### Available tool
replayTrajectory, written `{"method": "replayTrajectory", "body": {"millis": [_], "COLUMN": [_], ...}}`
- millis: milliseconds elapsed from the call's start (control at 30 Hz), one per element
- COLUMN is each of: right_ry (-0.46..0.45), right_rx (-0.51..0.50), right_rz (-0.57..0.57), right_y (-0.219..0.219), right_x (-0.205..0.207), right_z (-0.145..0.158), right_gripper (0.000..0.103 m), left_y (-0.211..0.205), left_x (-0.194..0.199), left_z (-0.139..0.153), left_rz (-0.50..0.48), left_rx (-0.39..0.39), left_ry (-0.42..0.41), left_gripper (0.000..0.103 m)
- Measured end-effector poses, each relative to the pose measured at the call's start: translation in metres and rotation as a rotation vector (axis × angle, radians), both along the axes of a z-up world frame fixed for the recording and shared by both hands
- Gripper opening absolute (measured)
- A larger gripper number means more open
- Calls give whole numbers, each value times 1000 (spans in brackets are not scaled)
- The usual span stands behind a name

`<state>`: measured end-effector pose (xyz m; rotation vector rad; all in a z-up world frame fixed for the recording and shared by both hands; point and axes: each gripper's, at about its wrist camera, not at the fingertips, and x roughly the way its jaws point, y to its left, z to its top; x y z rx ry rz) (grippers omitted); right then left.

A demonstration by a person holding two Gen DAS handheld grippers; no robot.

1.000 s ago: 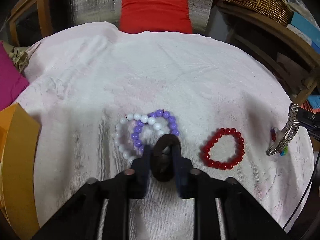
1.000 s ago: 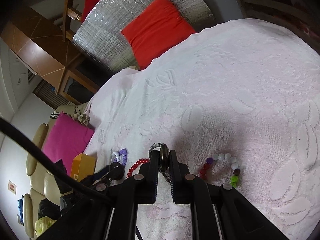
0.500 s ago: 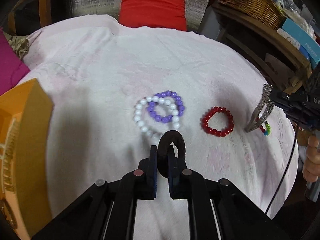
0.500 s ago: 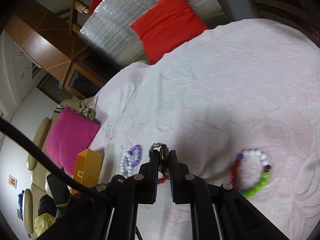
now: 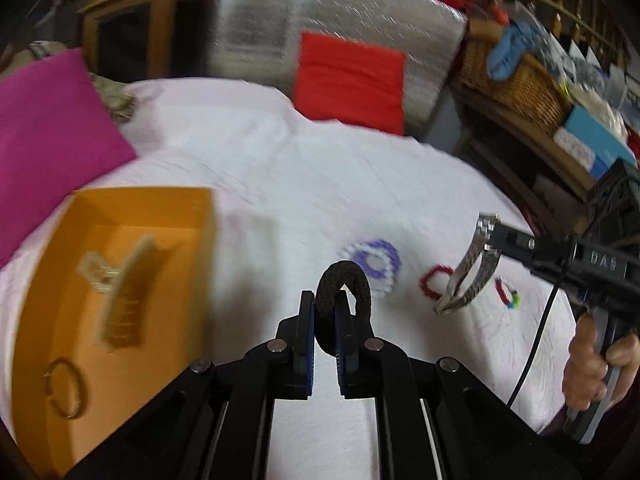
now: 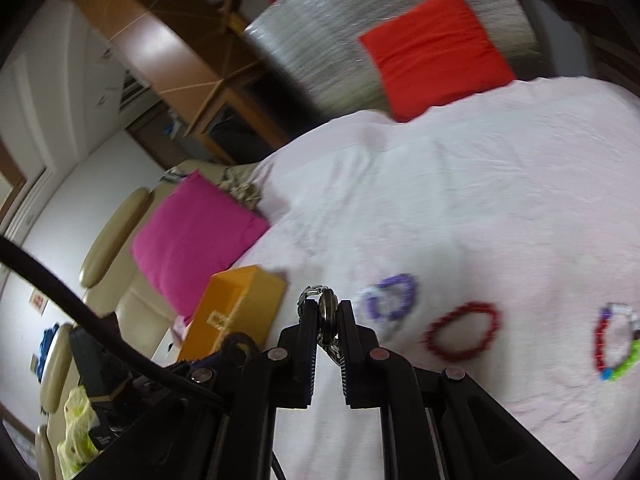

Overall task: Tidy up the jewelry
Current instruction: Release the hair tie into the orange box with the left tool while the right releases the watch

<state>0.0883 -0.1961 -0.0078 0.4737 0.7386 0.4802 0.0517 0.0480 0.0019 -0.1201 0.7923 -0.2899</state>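
Observation:
My left gripper [image 5: 325, 300] is shut on a black hair tie [image 5: 344, 288] and holds it above the pink cloth, to the right of the open orange box [image 5: 60, 320]. The box holds a beige hair clip [image 5: 120, 280] and a thin ring bangle [image 5: 66, 388]. My right gripper [image 6: 328, 312] is shut on a silver metal watch [image 6: 326, 316]; it shows in the left wrist view [image 5: 470, 276] too. A purple and a white bead bracelet [image 6: 390, 298], a red bead bracelet [image 6: 462, 330] and a multicoloured bracelet [image 6: 616, 344] lie on the cloth.
A pink cushion [image 5: 48, 128] lies left of the box and a red cushion [image 5: 348, 76] at the far edge. A wicker basket [image 5: 516, 76] and shelves stand at the right. The pink cloth [image 5: 280, 184] covers a round table.
Both grippers have risen and swung left. The orange box and its contents have come into the left wrist view. The bracelets look smaller and farther away.

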Motion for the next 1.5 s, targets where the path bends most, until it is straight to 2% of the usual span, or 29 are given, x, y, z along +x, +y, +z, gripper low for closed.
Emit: {"method": "replayTrajectory", "body": {"millis": [100,233,433,633,733,867,1100,1233,1500], "right_ry": [-23,-60,-105,-100,-67,8,81,112,121], "right_rx": [-4,-5,15,-8,-77,-147,-307,-400,-523], "right_rz": [49,129,269,413,458,485,479,449,427], "right_y": [29,77,154,232,268,302,333,341,350], "right_x": [-4,-10,-22,-29,-28,-25,-23,-19,-19], "right_z": [8,17,25,15,-6,-38,-76,-90,-96], "right_gripper": [11,11,11,11,11,11,11,11,12], "left_y": [36,94,159,184,192,206,226,234,226], "left_x": [-15,-37,-66,-76,-74,-77,-75,-70,-62], "left_z": [9,6,-10,-37,-43,-52,-68,-82,-90], "left_rz": [95,256,426,485,522,559,613,626,634], "left_rx": [-8,-8,9,34,69,45,45,6,70], "left_ry": [-35,-47,-12,82,121,166,246,305,340], "left_gripper": [9,9,9,9,9,9,9,9,10]}}
